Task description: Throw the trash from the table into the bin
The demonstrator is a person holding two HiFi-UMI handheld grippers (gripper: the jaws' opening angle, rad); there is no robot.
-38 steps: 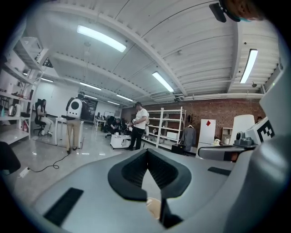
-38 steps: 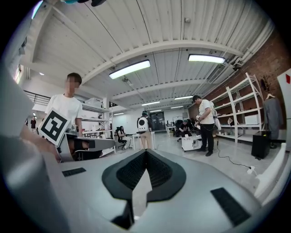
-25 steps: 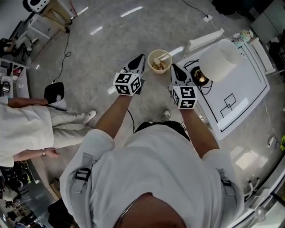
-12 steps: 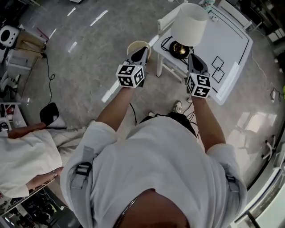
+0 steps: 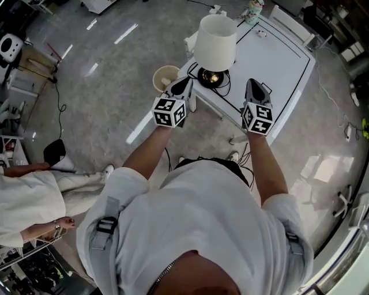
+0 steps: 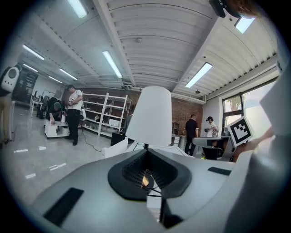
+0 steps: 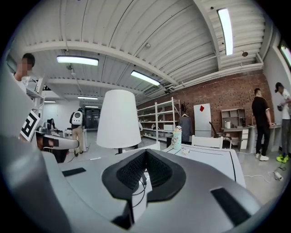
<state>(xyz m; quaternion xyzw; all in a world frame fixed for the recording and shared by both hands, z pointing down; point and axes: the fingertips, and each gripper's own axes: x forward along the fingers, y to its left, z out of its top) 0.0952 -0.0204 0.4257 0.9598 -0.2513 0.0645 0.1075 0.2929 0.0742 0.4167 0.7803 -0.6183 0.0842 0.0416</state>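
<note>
There are two grippers, one in each hand. The left gripper [image 5: 185,82] has its fingers [image 6: 129,172] squeezed together with nothing in them. The right gripper [image 5: 252,84] has its fingers [image 7: 127,173] squeezed together too, and they hold nothing. Both point at one white surface [image 5: 288,63]. One lamp [image 5: 215,41] with a white shade stands on its near corner, between the two grippers. One small white bit [image 5: 262,33] lies at the far end, well apart from both grippers, near one little painted figure [image 5: 252,10]. One round bin [image 5: 154,78] stands on the floor [image 5: 104,86] just beside the surface, close to the left gripper's tip. One other person [image 5: 29,199] in white stands at the left
</note>
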